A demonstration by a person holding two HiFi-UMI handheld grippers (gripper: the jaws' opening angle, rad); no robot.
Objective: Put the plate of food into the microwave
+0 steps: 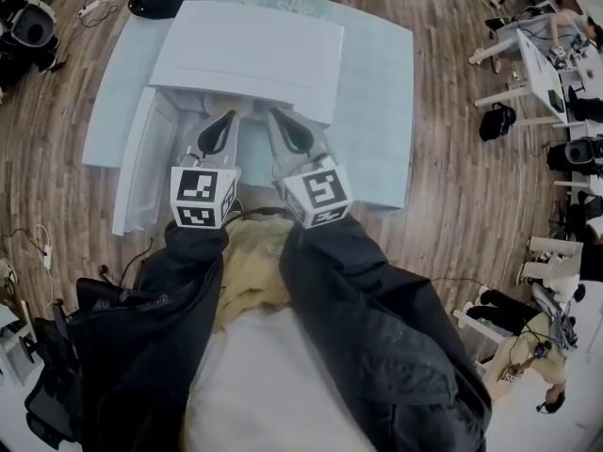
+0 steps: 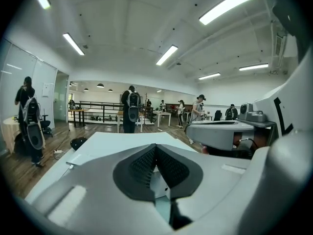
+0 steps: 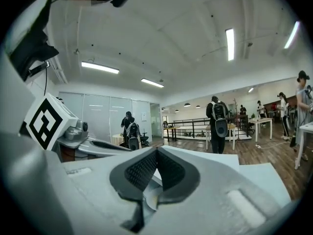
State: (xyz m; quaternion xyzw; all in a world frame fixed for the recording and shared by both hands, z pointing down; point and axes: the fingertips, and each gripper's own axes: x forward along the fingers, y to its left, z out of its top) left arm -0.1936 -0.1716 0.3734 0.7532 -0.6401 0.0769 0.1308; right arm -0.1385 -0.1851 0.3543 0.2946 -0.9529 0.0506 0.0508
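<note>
A white microwave stands on a pale blue table, with its door swung open to the left. Both grippers point side by side at its front opening. My left gripper has its pads pressed together with nothing between them. My right gripper is shut the same way. Below the right gripper's pads a pale curved rim with a trace of yellow shows; it may be the plate. In the head view the grippers and the microwave's top hide the plate.
A black object lies at the table's far left corner. Wooden floor surrounds the table. Desks with seated people stand to the right, and several people with backpacks stand further back in the room.
</note>
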